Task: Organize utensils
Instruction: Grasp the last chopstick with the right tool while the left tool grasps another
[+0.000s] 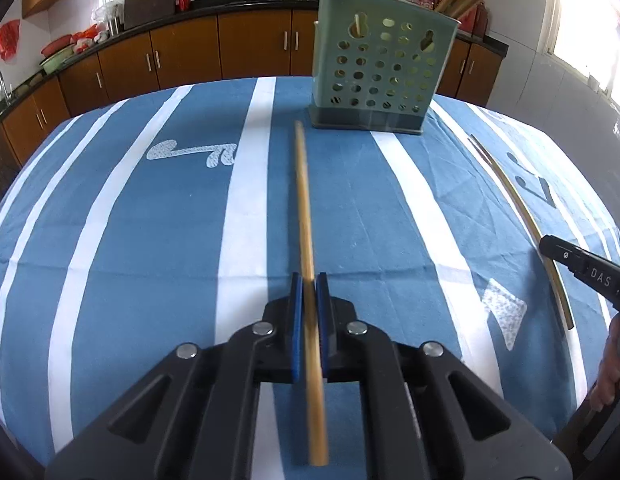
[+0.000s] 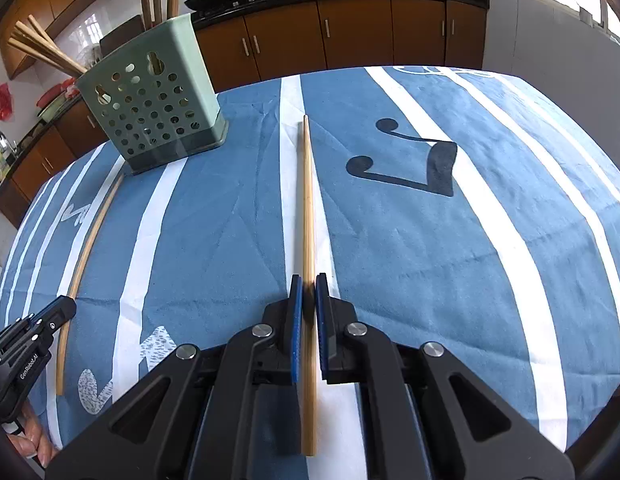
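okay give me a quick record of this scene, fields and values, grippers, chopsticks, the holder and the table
left gripper: shut on a chopstick
right gripper: shut on a second chopstick
chopstick direction: both point away from the cameras, toward the far side of the table
holder: green, perforated, upright on a dark base, more chopsticks already standing in it
table cover: blue cloth with white stripes and music-note prints
background: kitchen counter with brown cabinets, woks on the stove

Two bamboo chopsticks (image 1: 305,216) (image 2: 307,208) flat on cloth; green holder (image 1: 380,60) upright, holding more.
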{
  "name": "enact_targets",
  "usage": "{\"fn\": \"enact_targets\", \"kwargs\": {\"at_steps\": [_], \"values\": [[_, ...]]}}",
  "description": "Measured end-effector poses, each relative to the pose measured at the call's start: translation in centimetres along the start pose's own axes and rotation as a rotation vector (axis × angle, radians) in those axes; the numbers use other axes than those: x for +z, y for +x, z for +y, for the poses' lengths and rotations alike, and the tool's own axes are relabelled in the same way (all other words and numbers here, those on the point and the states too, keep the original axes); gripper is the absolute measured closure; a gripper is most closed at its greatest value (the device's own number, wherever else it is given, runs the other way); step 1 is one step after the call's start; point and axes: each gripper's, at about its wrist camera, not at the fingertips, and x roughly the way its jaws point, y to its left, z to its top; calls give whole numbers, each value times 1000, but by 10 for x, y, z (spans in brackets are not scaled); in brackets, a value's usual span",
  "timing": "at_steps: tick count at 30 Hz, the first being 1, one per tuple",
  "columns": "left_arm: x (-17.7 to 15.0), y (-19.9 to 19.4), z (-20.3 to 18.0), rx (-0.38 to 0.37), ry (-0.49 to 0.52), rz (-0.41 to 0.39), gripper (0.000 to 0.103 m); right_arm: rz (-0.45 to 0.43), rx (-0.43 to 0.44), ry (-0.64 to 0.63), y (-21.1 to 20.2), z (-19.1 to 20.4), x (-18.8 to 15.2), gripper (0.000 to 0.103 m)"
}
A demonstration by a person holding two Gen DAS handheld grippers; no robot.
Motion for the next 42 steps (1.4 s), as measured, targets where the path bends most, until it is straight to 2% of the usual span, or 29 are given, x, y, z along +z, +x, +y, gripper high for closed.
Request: {"fn": "enact_targets", "kwargs": {"at_steps": [10, 16, 25, 42], "values": [[38, 24, 54, 72, -96, 7, 95, -8, -5, -81, 24, 21, 29, 96], [57, 38, 68, 112, -80, -4, 94, -18, -32, -94, 39, 22, 46, 95], [59, 40, 71, 90, -90, -4, 90, -39, -27, -96, 43, 19, 43, 95], [57, 40, 73, 68, -106, -6, 89, -37, 1, -73, 42, 13, 43, 94]]}}
